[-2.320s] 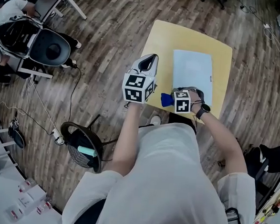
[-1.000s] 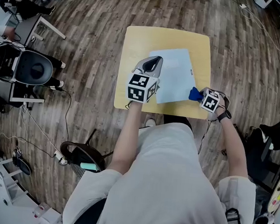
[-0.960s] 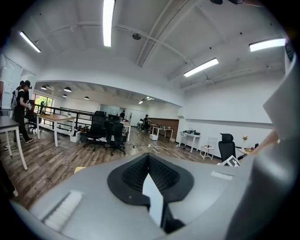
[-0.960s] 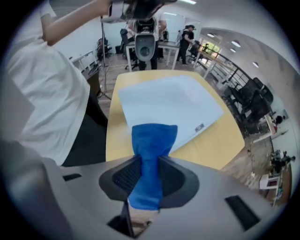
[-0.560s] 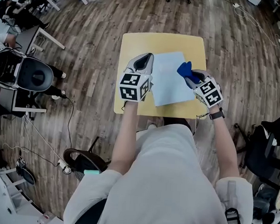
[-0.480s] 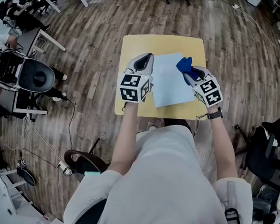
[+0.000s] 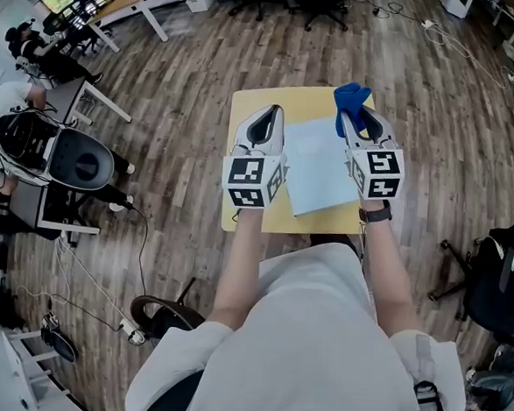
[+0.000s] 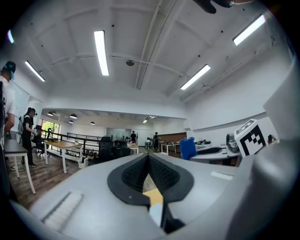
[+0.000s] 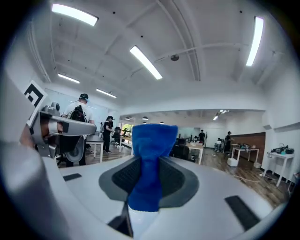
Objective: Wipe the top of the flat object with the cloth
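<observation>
A pale blue flat sheet (image 7: 317, 165) lies on the small yellow table (image 7: 299, 102) in the head view. My right gripper (image 7: 355, 110) is shut on a blue cloth (image 7: 351, 96), held up over the sheet's far right corner. In the right gripper view the cloth (image 9: 152, 140) stands bunched between the pads of the right gripper (image 9: 150, 161), with the ceiling behind it. My left gripper (image 7: 261, 128) hovers over the table's left side beside the sheet. Seen in its own view, the left gripper (image 8: 148, 158) is shut with nothing in it, and the blue cloth (image 8: 188, 147) shows to its right.
Wooden floor surrounds the table. A grey round-backed chair (image 7: 83, 159) and people at desks (image 7: 22, 109) are to the left. A black office chair (image 7: 498, 279) is at the right, a dark stool (image 7: 157, 312) near my legs, and cables (image 7: 86, 259) trail on the floor.
My right gripper has carried the blue cloth from the table's near right edge across the sheet to its far side. Both grippers now tilt upward. The left gripper stayed left of the sheet.
</observation>
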`<state>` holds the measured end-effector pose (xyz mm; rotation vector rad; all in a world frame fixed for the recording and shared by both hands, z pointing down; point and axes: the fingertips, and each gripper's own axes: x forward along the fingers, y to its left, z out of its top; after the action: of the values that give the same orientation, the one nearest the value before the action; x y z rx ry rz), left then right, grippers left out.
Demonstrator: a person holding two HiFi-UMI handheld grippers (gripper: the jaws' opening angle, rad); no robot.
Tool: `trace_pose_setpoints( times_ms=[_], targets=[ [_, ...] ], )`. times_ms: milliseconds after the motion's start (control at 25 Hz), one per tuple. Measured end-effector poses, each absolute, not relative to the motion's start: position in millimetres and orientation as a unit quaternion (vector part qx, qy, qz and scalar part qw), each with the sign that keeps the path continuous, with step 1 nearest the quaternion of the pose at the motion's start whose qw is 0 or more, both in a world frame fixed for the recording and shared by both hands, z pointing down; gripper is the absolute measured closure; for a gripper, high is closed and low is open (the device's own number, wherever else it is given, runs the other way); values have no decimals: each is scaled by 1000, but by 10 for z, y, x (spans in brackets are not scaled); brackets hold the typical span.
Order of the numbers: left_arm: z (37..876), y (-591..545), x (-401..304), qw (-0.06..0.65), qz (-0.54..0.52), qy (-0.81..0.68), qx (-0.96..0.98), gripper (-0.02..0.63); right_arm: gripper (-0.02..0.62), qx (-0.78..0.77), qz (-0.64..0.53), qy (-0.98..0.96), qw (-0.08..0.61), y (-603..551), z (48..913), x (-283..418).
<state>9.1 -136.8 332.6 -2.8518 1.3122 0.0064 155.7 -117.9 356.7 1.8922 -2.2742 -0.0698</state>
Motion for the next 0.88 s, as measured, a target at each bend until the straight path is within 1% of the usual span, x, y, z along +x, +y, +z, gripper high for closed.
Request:
trace_pose_setpoints(
  times_ms=[120, 320, 560, 880],
  targets=[
    [3309, -1378, 46, 8, 14, 436, -900, 595, 480, 658, -41, -748, 78, -1124, 3430, 1613],
    [3404, -1376, 101, -3, 11, 433, -901, 595, 480, 666, -40, -742, 67, -1052, 3380, 1657],
    [3469, -1386, 166, -12, 7, 429, -903, 595, 480, 664, -35, -743, 74, -1052, 3429, 1701],
    [3657, -1453, 79, -32, 1, 432, -901, 595, 482, 657, -32, -748, 89, -1075, 3564, 1595]
  ],
)
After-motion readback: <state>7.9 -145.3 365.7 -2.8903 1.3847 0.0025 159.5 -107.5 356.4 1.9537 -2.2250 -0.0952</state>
